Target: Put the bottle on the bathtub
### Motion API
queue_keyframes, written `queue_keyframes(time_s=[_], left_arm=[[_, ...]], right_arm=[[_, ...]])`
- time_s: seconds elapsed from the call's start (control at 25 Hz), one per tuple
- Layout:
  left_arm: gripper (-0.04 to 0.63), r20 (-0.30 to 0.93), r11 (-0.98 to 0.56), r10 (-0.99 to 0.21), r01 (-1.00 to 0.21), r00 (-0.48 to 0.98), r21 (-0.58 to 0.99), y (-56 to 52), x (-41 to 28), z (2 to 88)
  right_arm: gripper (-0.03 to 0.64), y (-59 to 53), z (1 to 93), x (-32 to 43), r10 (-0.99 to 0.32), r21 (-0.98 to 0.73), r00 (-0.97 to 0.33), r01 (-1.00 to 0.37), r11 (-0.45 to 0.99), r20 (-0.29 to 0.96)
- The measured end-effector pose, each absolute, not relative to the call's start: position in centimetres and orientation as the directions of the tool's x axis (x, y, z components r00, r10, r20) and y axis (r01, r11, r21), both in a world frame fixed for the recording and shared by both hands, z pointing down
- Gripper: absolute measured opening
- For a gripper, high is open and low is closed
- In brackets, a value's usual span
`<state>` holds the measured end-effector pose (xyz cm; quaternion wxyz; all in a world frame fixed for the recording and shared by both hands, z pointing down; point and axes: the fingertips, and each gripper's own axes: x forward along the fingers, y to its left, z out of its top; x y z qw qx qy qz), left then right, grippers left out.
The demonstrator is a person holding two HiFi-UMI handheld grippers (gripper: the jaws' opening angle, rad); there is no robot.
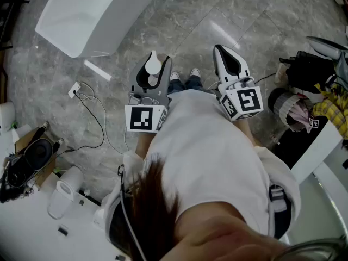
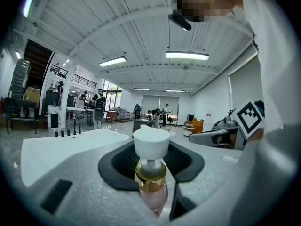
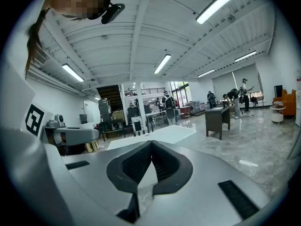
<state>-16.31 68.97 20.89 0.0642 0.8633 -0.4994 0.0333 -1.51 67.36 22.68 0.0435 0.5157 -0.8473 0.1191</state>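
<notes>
open marble floor [image 1: 217, 15] lies between us and the bathtub [image 1: 81, 20] rim. our left gripper [image 1: 154, 64] clamps the bottle [image 2: 151, 173], pink with a gold collar and white cap, well short of it; the right gripper [image 3: 151, 144] is pinched together, empty.

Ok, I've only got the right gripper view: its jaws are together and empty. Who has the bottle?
Observer: The left gripper is clamped on it: a pink bottle with a gold collar and white cap, cap up.
Operator: Anything on the floor before the tub?
Observer: Yes, in the head view a small white box with a black cable lies on the grey marble floor, left of the left gripper, short of the white bathtub.
</notes>
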Motion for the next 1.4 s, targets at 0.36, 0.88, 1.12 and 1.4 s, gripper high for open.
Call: queue_keyframes(time_s=[0.36,0.88,1.12,1.4], left_arm=[[0.161,0.111,-0.486,-0.863,-0.87,0.493,0.083,68.9,-16.5,20.7],[0.161,0.105,-0.468,-0.874,-0.88,0.475,0.081,69.0,-14.6,19.5],[0.161,0.071,-0.441,-0.891,-0.892,0.449,0.097,68.8,-13.1,18.9],[0.161,0.057,-0.417,-0.904,-0.904,0.423,0.095,68.2,-12.8,17.9]], right_arm=[[0.012,67.8,22.0,-1.5,-0.864,-0.146,-0.468,-0.882,0.447,0.185],[0.012,68.0,21.2,0.5,-0.853,-0.14,-0.501,-0.864,0.484,0.147],[0.012,67.8,21.7,3.9,-0.861,-0.15,-0.486,-0.872,0.467,0.149],[0.012,68.0,22.7,6.7,-0.864,-0.155,-0.467,-0.883,0.444,0.187]])
